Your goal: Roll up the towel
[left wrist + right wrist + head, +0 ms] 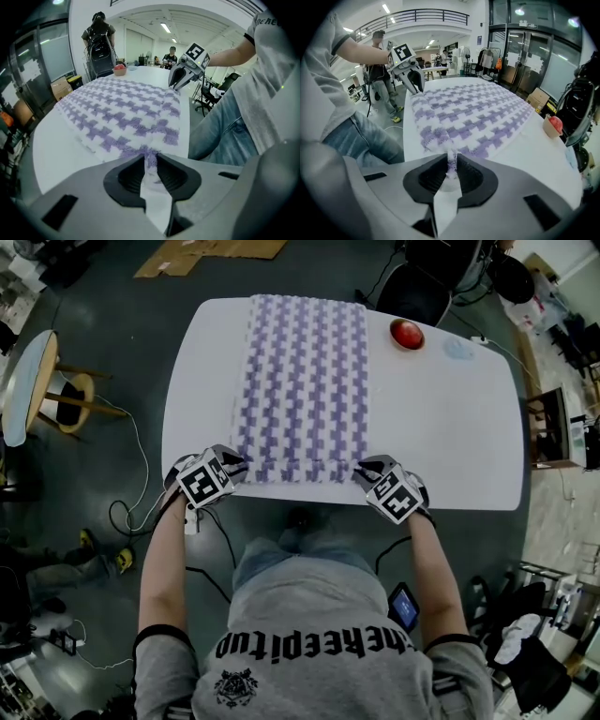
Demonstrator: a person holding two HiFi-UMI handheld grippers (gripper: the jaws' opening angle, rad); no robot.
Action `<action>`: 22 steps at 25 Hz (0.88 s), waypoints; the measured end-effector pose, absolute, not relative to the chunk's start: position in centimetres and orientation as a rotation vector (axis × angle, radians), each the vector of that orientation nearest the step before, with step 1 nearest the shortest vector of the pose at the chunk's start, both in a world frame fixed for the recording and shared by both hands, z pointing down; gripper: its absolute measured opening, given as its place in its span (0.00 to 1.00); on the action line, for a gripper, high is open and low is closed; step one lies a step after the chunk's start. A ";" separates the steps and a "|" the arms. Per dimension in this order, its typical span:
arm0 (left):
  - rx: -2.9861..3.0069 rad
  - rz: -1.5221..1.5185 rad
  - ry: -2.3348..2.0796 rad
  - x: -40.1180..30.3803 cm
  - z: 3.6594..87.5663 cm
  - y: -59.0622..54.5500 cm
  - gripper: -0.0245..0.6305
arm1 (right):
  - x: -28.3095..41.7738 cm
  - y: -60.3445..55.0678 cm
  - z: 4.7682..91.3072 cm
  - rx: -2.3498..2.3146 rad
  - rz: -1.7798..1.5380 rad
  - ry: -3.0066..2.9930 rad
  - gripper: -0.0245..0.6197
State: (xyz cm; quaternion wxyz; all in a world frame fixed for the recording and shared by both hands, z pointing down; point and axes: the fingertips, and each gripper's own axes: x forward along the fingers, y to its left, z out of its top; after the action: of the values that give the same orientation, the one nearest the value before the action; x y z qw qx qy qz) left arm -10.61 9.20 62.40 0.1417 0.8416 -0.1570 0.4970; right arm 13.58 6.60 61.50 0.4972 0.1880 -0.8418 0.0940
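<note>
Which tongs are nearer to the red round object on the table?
Right. The right tongs pinch the towel's near corner on the red round object's side; the left tongs pinch the opposite near corner.

Red object [407, 334] on white table [450, 427]

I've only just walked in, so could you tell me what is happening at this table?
A person holds a two-jaw gripper in each hand over a white table. A purple-and-white checked terry towel lies spread flat on it, not yet rolled. The left gripper pinches the towel's near left corner and the right gripper its near right corner, the cloth bunched between each pair of jaws.
</note>
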 end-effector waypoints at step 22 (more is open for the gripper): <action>2.537 1.644 -0.531 -9.6 62.6 7.6 0.37 | 14.6 1.8 61.0 0.557 0.158 -1.988 0.14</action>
State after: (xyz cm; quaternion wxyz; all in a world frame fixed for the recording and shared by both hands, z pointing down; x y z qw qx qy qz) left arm -9.61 7.64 62.57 0.0362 0.8260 -0.1729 0.5352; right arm 14.64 1.82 60.99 0.5103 0.2315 -0.8257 0.0656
